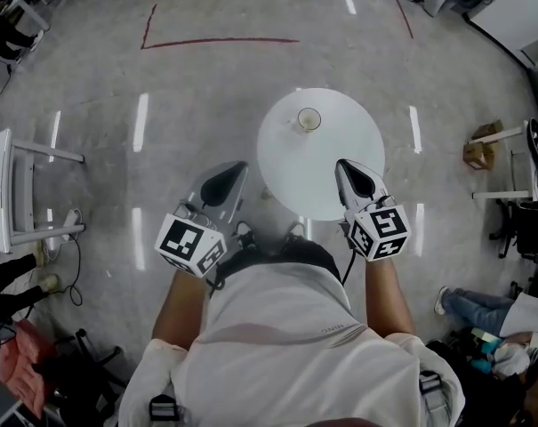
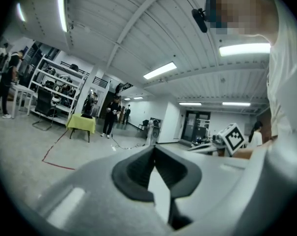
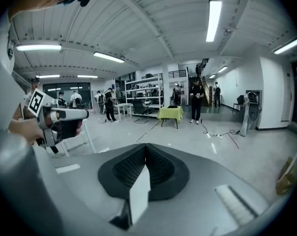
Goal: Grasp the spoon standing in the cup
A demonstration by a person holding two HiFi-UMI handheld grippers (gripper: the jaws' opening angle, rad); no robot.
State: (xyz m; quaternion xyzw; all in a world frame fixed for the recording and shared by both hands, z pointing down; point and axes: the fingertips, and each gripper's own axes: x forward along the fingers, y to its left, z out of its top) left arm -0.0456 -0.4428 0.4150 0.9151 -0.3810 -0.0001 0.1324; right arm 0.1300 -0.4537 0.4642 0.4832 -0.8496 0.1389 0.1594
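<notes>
A small cup [image 1: 309,119] stands on the far part of a round white table [image 1: 320,172] in the head view; the spoon in it is too small to make out. My left gripper [image 1: 243,165] hangs left of the table's near edge, over the floor, jaws together and empty. My right gripper [image 1: 340,162] is over the table's near right part, also shut and empty. Both are well short of the cup. The left gripper view [image 2: 154,147] and right gripper view [image 3: 146,145] show closed jaws aimed out into the room, with cup and table hidden.
A white table [image 1: 2,189] stands at the far left, a cardboard box [image 1: 480,149] and a seated person's legs [image 1: 469,308] at the right. Red tape [image 1: 220,41] marks the floor beyond. Distant people, shelving and a yellow-green table [image 3: 170,113] fill the hall.
</notes>
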